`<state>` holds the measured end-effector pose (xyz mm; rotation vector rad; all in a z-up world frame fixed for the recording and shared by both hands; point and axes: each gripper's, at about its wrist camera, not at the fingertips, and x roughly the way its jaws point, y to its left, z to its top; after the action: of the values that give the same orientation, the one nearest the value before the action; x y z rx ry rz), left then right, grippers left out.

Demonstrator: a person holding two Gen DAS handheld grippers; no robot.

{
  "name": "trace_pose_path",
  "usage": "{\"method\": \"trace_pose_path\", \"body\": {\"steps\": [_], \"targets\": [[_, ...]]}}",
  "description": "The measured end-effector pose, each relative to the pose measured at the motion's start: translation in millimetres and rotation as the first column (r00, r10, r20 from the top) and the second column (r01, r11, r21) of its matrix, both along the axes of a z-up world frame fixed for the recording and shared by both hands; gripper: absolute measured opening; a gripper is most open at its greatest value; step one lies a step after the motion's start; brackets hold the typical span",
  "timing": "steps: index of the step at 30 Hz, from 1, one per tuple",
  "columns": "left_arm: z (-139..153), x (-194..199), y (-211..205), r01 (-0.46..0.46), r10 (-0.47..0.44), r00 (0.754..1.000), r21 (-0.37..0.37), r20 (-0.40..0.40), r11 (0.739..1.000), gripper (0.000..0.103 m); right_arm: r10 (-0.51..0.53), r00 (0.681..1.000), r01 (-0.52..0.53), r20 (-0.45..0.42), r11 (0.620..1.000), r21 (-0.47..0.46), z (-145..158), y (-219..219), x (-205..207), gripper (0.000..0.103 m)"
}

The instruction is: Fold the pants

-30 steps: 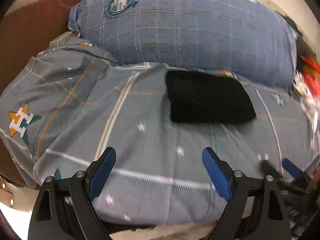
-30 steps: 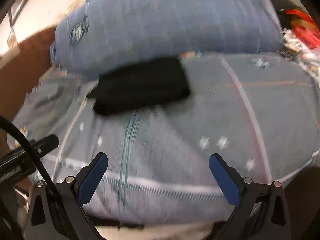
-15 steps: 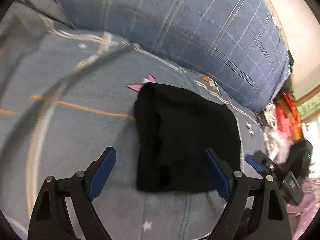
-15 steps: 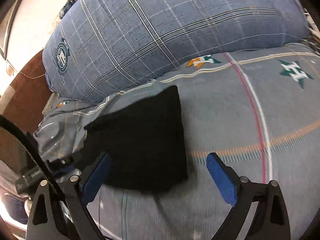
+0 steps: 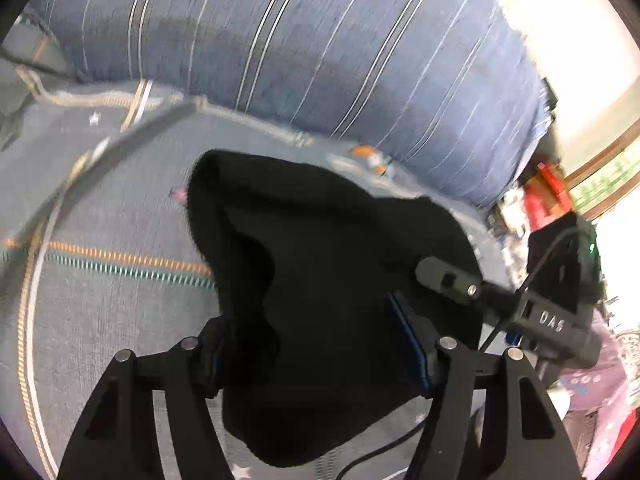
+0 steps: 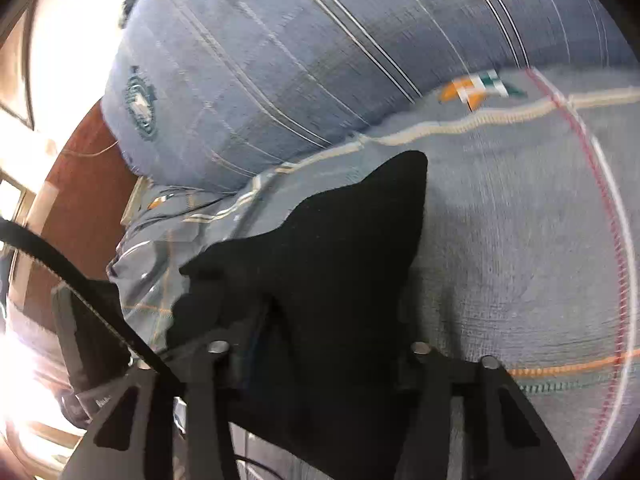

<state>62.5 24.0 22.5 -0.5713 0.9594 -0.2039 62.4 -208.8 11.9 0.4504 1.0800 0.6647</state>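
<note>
Straddling the near edge of the folded black pants [image 5: 328, 240] with the left gripper [image 5: 312, 352], fingers spread wide and the gap between them filled with thick cloth; blue pad visible on the right finger, the other buried under the fabric. Probably set that way to take the whole stack of layers in one bite rather than only the top ply.

Coming in alongside with the right gripper [image 6: 326, 344], also pushed into the near edge of the same bundle. Fingers closer together there, pads hidden by black cloth, so cannot tell whether already pinching or only enclosing.

Lying on the grey-blue quilt [image 5: 100, 312], around the middle of the bed, far end pointing toward the big plaid pillow [image 5: 320, 52] along the bed's far edge but apart from it. Already doubled into a compact packet, with the near part humped up against both sets of fingers and one far corner peaked in the right wrist view.

Likely aiming at one more fold or a lift of the finished packet: two grips side by side on one edge to keep the layers from sliding apart. Main risk, judged from the bulk: slipping of inner layers.
</note>
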Motion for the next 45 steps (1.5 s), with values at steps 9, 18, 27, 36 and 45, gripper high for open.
{"method": "trace_pose_path", "body": {"steps": [9, 18, 27, 36, 45], "targets": [[-28.8, 56.9, 11.3, -0.070, 0.080, 0.990, 0.093, -0.112, 0.993, 0.067, -0.072, 0.997, 0.072, -0.022, 0.997, 0.010, -1.9, -5.1, 32.9, 0.049], [5.4, 29.9, 38.3, -0.074, 0.071, 0.996, -0.064, -0.055, 0.995, 0.068, -0.145, 0.989, 0.145, 0.019, 0.988, -0.042, 3.5, -33.4, 29.1, 0.070], [-16.2, 86.2, 24.8, -0.106, 0.093, 0.990, -0.117, -0.109, 0.987, 0.068, -0.121, 0.988, 0.138, -0.093, 0.970, 0.199, -0.3, -19.6, 73.9, 0.078], [-25.2, 79.5, 42.5, -0.137, 0.120, 0.989, -0.261, -0.081, 0.955, 0.065, -0.199, 0.966, 0.234, -0.165, 0.945, 0.228, -31.5, -27.2, 85.0, 0.078], [48.6, -30.5, 13.9, -0.152, 0.140, 0.986, 0.149, 0.086, 0.977, 0.071, -0.163, 0.969, 0.169, 0.186, 0.985, -0.019, 39.0, -27.5, -26.8, 0.083]]}}
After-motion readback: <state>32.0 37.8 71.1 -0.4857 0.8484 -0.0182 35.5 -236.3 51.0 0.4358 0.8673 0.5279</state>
